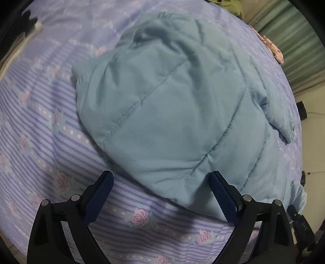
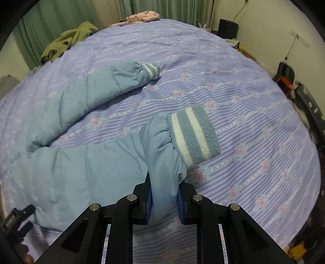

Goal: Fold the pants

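Light blue padded pants (image 1: 172, 105) lie spread on a purple floral bedsheet (image 1: 40, 121). In the left wrist view my left gripper (image 1: 160, 178) is open, its fingers straddling the near edge of the waist end without holding it. In the right wrist view the two legs (image 2: 81, 162) stretch away, each ending in a blue and white striped cuff (image 2: 195, 134); the far cuff (image 2: 151, 70) lies flat. My right gripper (image 2: 164, 195) is shut on the near leg's fabric just behind its cuff.
An olive green garment (image 2: 67, 40) and a pink patterned cloth (image 2: 142, 17) lie at the far edge of the bed. Green curtains (image 2: 50, 20) hang behind. A black box (image 2: 227, 28) and clutter stand along the right wall.
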The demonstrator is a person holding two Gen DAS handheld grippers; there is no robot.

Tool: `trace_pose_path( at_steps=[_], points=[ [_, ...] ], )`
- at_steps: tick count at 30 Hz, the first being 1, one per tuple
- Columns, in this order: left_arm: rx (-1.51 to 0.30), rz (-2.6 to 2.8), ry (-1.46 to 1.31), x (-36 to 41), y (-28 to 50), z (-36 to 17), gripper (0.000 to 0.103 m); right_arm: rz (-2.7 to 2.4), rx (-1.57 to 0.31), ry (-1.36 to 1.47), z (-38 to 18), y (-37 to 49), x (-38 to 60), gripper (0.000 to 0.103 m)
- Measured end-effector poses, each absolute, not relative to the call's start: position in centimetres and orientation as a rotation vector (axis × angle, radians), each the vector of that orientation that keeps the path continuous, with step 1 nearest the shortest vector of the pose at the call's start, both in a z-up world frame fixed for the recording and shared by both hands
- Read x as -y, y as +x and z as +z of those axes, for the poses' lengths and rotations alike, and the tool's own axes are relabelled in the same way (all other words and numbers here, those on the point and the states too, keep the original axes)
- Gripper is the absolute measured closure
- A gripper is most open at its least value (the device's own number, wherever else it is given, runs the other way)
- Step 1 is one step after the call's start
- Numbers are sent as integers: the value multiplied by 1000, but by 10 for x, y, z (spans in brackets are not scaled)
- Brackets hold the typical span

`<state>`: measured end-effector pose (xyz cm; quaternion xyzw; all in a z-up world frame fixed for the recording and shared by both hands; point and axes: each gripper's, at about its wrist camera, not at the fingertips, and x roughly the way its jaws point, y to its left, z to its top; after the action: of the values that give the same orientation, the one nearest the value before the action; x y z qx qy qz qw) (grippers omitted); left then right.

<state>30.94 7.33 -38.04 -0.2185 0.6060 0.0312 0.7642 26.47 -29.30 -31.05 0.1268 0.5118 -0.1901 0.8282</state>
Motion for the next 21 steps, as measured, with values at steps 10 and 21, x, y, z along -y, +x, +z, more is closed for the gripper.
trace_pose_path(
  at_steps=[10,21],
  points=[
    [-1316,9,-564,-78,315,-378,52,-439,-1094,201,-307,265,282,84],
    [-1183,-76,-451,-84,304,-290,89,-444,-994,289,-246,244,278,84]
  ],
)
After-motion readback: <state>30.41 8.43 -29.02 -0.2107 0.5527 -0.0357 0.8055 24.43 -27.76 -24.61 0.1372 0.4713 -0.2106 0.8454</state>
